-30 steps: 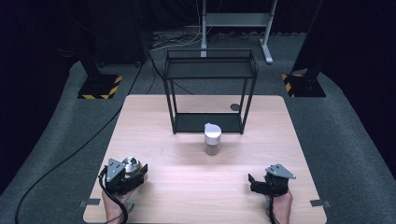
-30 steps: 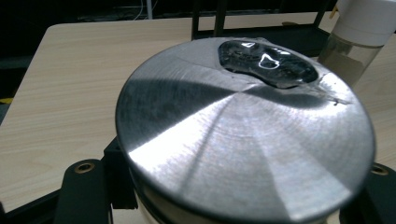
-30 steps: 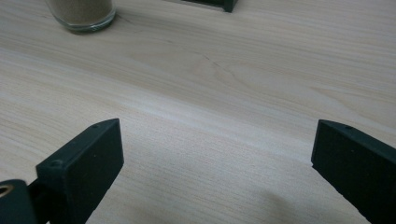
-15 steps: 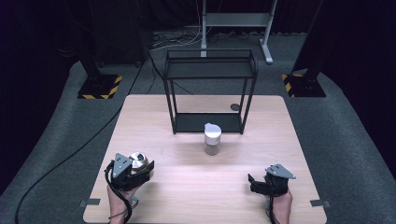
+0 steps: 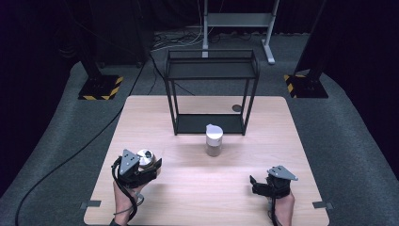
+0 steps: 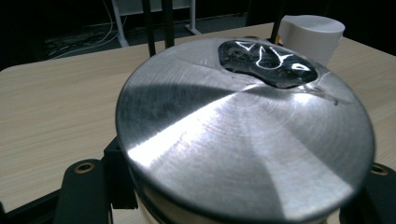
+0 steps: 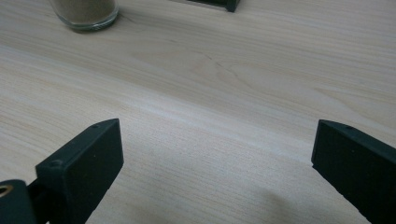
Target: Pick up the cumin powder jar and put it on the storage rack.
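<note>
A round tin with a brushed-metal lid (image 6: 243,135) sits between the jaws of my left gripper (image 5: 141,168), which is shut on it near the table's front left. In the high view the tin (image 5: 146,158) shows just ahead of the hand. A glass jar with a white lid and brownish contents (image 5: 214,140) stands at the table's middle, apart from both grippers. The same jar (image 6: 310,37) shows beyond the tin, and its base (image 7: 86,11) at upper left in the right gripper view. My right gripper (image 5: 258,184) is open at the front right, with bare wood between its jaws (image 7: 215,158).
A black wire shelf rack (image 5: 211,70) stands at the table's far middle, just behind the jar. A small dark disc (image 5: 236,108) lies beside its right leg. Wooden tabletop (image 5: 197,188) stretches between the two grippers. Striped stand bases (image 5: 99,89) sit on the floor.
My left gripper has moved right and a little forward, carrying the metal-lidded tin with it. The right gripper and the jar have stayed put.
</note>
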Demonstrator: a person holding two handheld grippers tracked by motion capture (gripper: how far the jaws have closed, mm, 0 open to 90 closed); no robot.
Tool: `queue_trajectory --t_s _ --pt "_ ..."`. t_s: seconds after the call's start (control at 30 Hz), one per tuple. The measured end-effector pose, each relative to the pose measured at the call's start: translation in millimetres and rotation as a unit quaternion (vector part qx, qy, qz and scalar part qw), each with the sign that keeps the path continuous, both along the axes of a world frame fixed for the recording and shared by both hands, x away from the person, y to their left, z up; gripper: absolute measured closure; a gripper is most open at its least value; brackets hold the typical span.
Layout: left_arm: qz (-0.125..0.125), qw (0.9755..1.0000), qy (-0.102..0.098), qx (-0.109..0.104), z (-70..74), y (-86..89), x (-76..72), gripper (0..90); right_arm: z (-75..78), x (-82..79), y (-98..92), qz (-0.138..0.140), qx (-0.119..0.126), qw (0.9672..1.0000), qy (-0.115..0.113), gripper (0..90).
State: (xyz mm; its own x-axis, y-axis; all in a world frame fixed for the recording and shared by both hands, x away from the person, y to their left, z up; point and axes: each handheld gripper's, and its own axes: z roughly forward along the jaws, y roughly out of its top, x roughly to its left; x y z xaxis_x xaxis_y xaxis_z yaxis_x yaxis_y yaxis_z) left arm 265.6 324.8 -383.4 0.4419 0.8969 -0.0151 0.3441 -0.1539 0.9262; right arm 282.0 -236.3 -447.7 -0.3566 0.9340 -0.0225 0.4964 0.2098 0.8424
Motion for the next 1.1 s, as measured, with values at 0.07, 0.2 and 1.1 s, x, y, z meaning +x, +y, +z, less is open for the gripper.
queue_trajectory --t_s 0.07,0.2,1.1 --pt "-0.003 1.0 -0.002 0.002 1.7 -1.3 1.4 30.9 -0.1 0.0 -0.2 0.001 0.0 1.0 0.0 1.2" --pt "-0.007 1.0 -0.004 0.003 4.2 -3.1 3.4 30.9 0.0 0.1 -0.3 0.001 0.0 1.0 0.0 1.2" --pt "-0.044 0.9988 -0.01 0.018 21.0 -18.9 37.6 30.9 -0.3 0.0 -1.0 0.002 0.002 1.0 -0.001 1.2"
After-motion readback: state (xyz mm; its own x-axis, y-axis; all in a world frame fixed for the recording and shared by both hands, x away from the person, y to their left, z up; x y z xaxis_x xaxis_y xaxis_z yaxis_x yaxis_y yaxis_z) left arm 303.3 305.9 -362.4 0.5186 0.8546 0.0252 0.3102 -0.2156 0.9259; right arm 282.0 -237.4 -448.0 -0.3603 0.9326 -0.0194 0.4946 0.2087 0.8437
